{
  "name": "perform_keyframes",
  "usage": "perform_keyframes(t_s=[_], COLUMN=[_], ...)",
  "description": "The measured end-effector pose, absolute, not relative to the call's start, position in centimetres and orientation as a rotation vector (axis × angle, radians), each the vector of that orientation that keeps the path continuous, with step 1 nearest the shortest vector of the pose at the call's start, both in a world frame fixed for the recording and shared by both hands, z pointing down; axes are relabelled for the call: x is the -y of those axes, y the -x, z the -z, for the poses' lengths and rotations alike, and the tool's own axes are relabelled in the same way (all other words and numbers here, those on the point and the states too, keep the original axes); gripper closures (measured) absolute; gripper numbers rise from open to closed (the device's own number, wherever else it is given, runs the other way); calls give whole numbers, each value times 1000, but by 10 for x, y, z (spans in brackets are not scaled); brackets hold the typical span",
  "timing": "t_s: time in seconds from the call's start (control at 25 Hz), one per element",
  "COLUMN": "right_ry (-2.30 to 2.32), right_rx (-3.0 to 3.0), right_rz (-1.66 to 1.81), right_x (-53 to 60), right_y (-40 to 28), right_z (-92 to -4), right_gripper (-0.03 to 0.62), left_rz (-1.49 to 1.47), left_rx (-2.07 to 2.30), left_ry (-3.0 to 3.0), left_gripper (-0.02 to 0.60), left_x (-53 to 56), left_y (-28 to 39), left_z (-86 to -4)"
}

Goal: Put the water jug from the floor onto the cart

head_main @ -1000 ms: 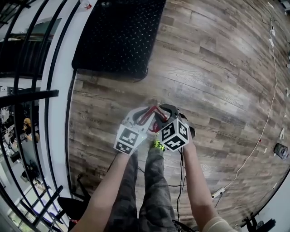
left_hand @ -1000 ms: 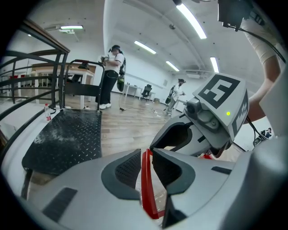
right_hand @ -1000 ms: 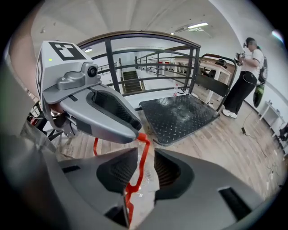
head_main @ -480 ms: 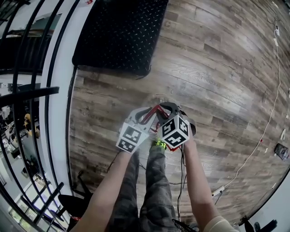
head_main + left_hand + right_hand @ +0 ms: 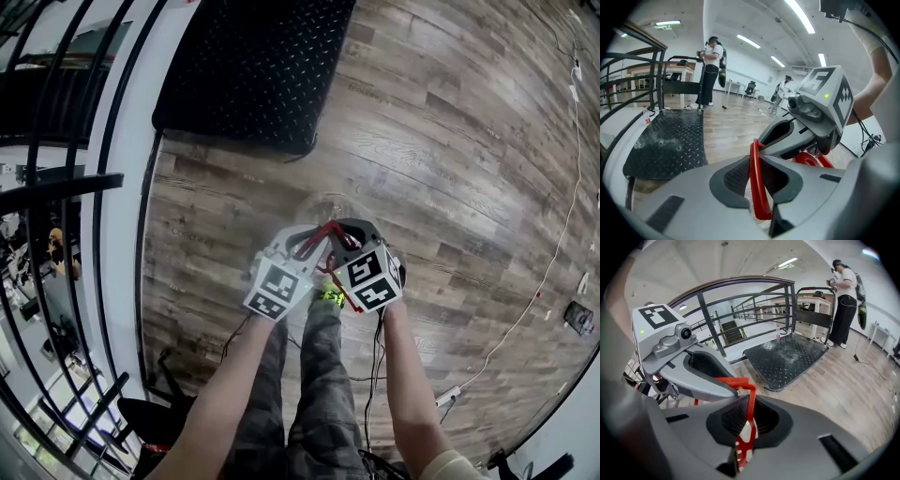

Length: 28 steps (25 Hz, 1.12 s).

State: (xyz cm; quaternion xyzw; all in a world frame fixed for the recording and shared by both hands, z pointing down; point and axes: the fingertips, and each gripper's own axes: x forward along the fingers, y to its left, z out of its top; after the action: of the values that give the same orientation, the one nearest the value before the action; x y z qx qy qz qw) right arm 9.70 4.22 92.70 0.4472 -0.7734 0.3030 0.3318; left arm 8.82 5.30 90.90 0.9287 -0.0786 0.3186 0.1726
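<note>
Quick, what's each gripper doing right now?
Left gripper: closed on the red handle.
Right gripper: jaws have just been closing, now closed on the same handle.

R gripper [image 5: 746,420]: jaws have just been closing. Wide apart a sec ago, they're now pinched on the red handle [image 5: 750,397] of the water jug [image 5: 330,204], w/ pads pressing it from both sides. Its marker cube [image 5: 371,279] has rolled a bit in the head view, so the faces sit at a new tilt. Head view itself drifts slightly: the cart deck [image 5: 253,75] & both hands sit a touch further right vs. before.
</note>
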Motion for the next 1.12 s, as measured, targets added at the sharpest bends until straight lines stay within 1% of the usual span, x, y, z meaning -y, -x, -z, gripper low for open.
perform_keyframes(t_s=[0.48,0.68,0.8,1.12], right_ry=[-1219,-1248,-1268,-1314], right_rx=[2032,2045,2054,2051], right_rz=[-780,-746,-745,-728], right_x=[-56,-35,-24,-11], right_y=[-77,-72,-72,-60], right_z=[-879,-845,-809,-702], right_gripper=[571,572,572,572], left_rz=[-944,-909,-928,-873], left_rx=[208,224,229,229], left_ry=[-2713,-2745,-2760,-2821], left_gripper=[523,523,525,523], left_x=[-70,-51,-42,-26], left_y=[-68,-62,-59,-49], left_z=[-862,-829,-799,-686])
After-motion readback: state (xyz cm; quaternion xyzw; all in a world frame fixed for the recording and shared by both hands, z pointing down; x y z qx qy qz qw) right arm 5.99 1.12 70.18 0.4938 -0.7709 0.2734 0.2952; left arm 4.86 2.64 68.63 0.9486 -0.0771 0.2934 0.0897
